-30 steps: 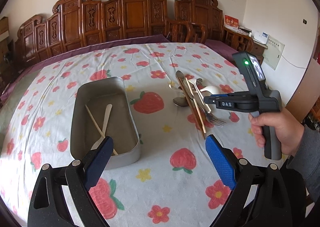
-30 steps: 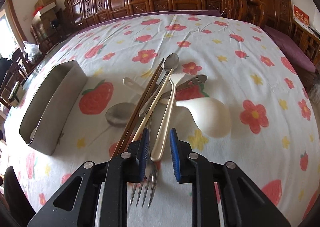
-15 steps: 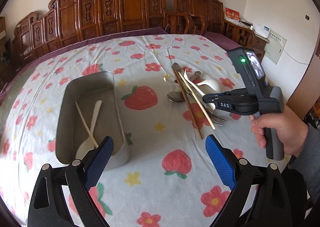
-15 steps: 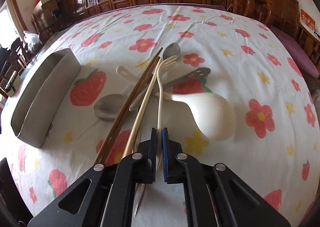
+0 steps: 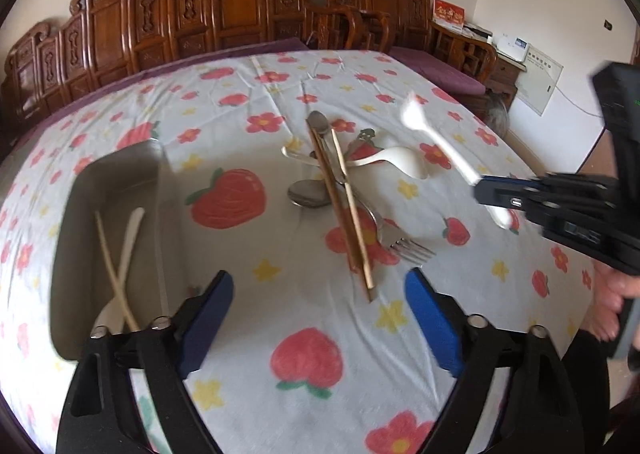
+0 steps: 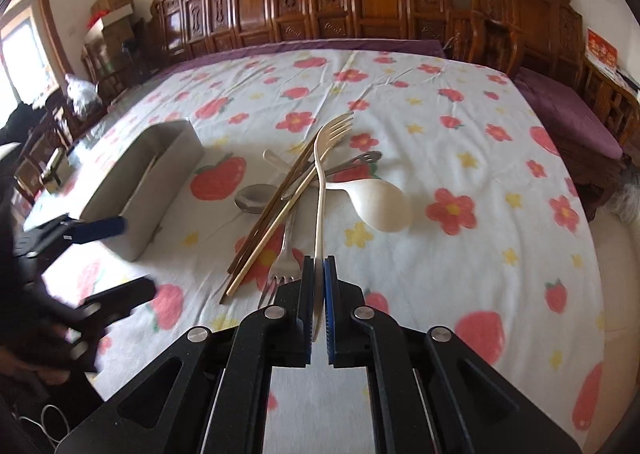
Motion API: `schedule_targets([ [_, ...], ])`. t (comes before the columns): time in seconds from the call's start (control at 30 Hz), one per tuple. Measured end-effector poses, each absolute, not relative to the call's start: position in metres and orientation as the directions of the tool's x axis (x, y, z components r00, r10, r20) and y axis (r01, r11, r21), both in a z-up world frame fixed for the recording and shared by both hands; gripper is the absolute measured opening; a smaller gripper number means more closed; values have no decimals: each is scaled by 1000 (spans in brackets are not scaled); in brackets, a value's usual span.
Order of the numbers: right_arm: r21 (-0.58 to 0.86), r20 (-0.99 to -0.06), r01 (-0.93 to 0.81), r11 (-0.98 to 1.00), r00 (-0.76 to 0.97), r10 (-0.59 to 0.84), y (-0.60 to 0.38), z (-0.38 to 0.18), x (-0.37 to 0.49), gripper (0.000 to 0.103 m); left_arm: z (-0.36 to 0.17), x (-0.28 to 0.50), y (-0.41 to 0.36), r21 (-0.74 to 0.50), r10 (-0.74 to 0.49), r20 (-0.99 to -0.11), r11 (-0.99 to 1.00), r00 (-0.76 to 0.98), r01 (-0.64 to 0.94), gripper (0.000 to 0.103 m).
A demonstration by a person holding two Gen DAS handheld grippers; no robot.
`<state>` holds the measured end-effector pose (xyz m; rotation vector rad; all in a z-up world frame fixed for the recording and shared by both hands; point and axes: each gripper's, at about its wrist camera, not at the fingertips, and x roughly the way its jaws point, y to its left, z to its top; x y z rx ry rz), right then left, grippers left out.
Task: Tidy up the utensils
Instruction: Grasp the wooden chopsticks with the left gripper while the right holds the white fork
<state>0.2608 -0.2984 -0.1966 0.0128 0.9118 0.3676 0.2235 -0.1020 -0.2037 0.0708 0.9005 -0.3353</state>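
- Right claw (image 6: 319, 286) is clenched on the handle of a cream plastic fork (image 6: 320, 190), which is lifted clear of the pile with its tines pointing away.
- Left claw (image 5: 318, 312) grasps nothing; its jaws are closing with only the flowered tabletop (image 5: 320, 354) between them, just beside the metal tray (image 5: 116, 190).
- That tray already holds a cream utensil and a chopstick, crossed.
- Remaining pile (image 5: 340, 194): brown chopsticks, a metal fork, metal spoons and a cream ladle, lying across one another near the tabletop's middle.
- Step in hand, as I judge it: carrying the picked fork to the tray.
- Next move calls for swinging the fork over the tray's open top and lowering it lengthwise before letting go.
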Motion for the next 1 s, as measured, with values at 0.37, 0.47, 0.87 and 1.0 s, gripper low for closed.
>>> schedule_targets([
  [0.37, 215, -761, -269, 939, 557, 334, -324, -204, 261, 6, -234, 269, -128, -138, -272, -827, 947, 492, 291, 41],
  [0.47, 240, -757, -259, 935, 553, 348, -330, -205, 262, 6, -240, 279, -132, -153, -271, -836, 950, 477, 272, 36],
  [0.87, 265, -756, -250, 931, 546, 362, -335, -207, 263, 6, -250, 296, -138, -171, -258, -857, 959, 445, 227, 29],
  [1.0, 262, -759, -254, 931, 542, 361, -334, -208, 263, 6, -250, 298, -140, -166, -253, -857, 960, 448, 225, 28],
])
